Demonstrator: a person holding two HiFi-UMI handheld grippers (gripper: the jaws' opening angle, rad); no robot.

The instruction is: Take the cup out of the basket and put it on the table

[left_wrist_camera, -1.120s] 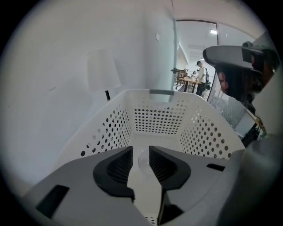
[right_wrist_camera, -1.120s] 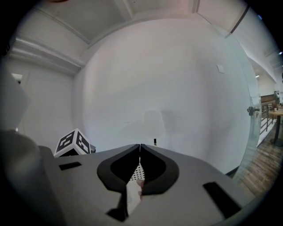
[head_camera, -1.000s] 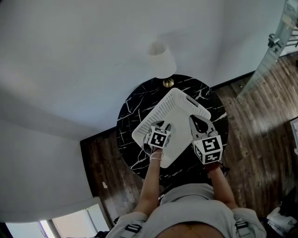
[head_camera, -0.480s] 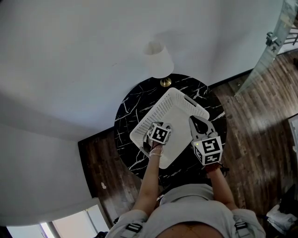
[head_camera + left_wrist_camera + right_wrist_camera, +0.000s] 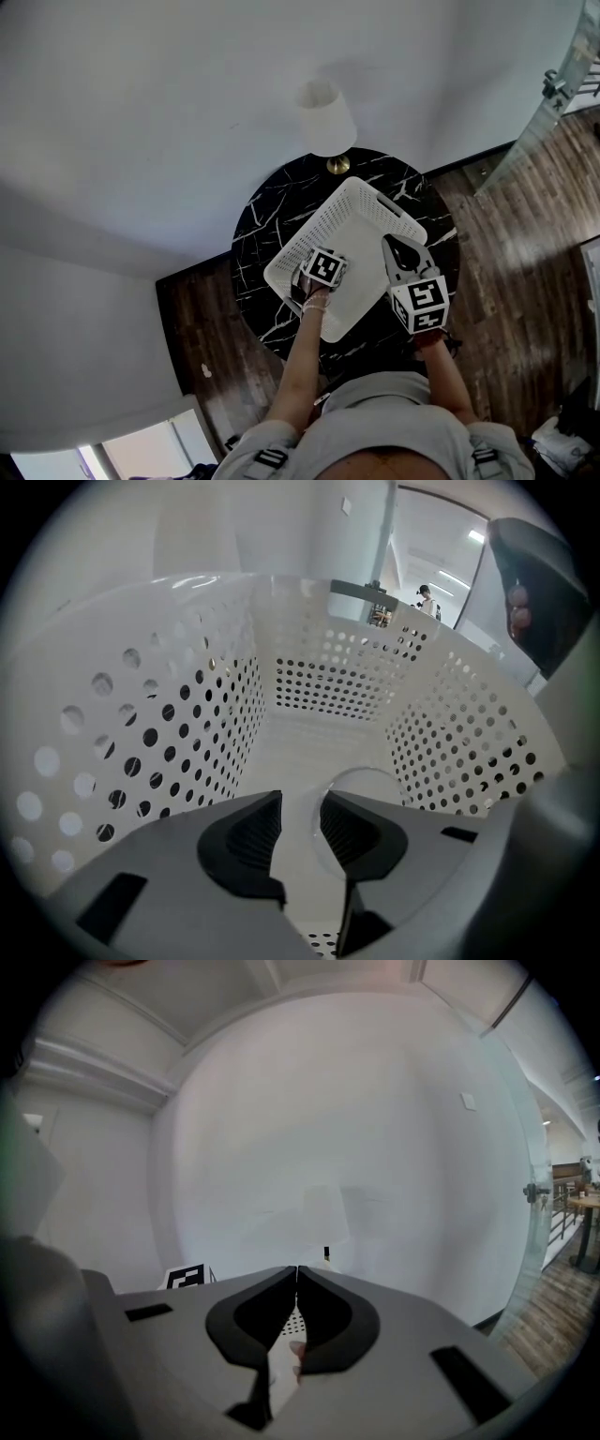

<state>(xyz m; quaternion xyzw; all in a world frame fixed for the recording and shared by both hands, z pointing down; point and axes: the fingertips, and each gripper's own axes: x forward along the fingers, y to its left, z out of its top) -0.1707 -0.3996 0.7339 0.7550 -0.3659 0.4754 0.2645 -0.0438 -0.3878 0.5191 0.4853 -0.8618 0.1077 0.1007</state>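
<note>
left tongs are seen lowered inside the basket, with the jaws standing apart and nothing pressed between the pads. right tongs are held with the jaws together and empty, above the worktop just beside the basket's right wall, pointed toward the lamp at the far edge.

the cup is found on the basket floor, standing upright with its round mouth turned up, so its long axis runs vertical. it appears pale or clear, and only its rim is made out plainly. from the left tongs it lies straight ahead and slightly to the right: the near part of the rim is covered by the right-hand jaw, while the rim's left edge shows in the gap between the 2 jaws. whether a pad is touching the cup wall cannot be told.

the left tongs are judged by far the nearer of the 2, being inside the basket and at the cup. the step in hand is judged to be the grasp, with the lift and the placing on the worktop not yet done. a small shift to the right would be called for if the whole cup is to be taken between the jaws; otherwise the wall at the rim could be pinched as things stand.
</note>
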